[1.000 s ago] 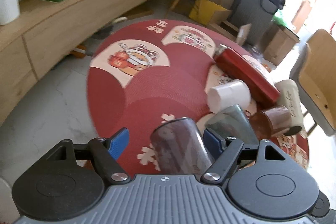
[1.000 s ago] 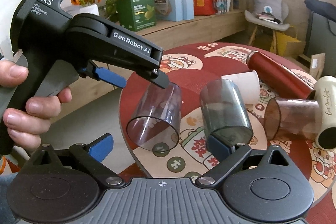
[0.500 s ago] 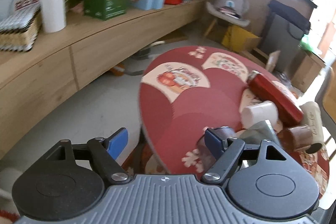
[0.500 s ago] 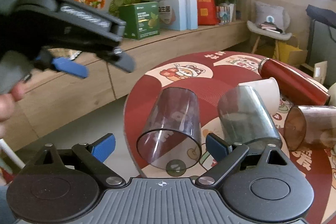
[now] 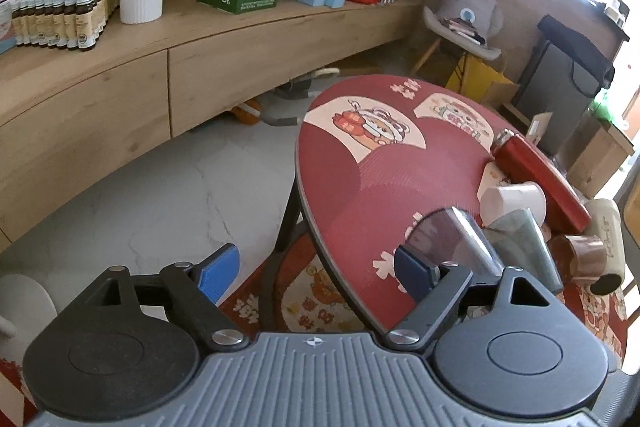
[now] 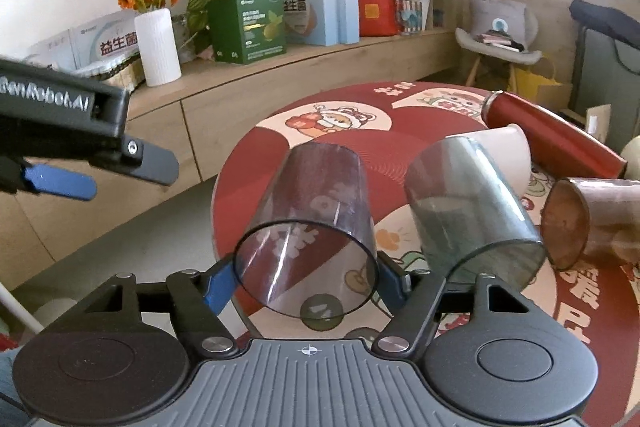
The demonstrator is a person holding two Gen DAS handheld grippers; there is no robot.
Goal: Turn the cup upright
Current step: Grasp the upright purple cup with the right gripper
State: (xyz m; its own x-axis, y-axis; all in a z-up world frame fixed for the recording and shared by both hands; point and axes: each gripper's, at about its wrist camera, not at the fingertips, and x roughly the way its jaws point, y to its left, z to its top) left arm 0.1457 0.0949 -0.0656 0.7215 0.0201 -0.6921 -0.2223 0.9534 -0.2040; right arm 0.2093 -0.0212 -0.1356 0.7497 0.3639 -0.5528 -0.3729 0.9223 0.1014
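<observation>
Since a second ago your left gripper (image 5: 316, 273) has pulled back off the table to the left, jaws wide and empty, and your right gripper (image 6: 306, 281) has moved in on the smoky purple cup (image 6: 312, 227). That cup was between the left fingers then; now it sits between the right ones.

Step in hand, as I read it: right-hand grasp, flip not yet done. Right jaws stand wide around the cup's mouth, blue pads (image 6: 218, 285) at either side of the rim. Whether they already press the wall, can't tell; looks like a small gap or bare contact.

Cup: translucent, grey-purple, smooth-walled, slightly tapered, lying on its side near the front edge of the red round table (image 6: 256, 147), open mouth toward you, base pointing away. Likely thin plastic, so light and slippery.

Next move calls for closing on the wall near the rim, lifting a bit, then rotating the wrist so the mouth faces up, and setting the base down flat.

Watch the grey-green cup (image 6: 468, 211) lying just beside it on the right, plus the white cup (image 6: 508, 155), brown cup (image 6: 588, 219) and red bottle (image 6: 548, 139) further back.
</observation>
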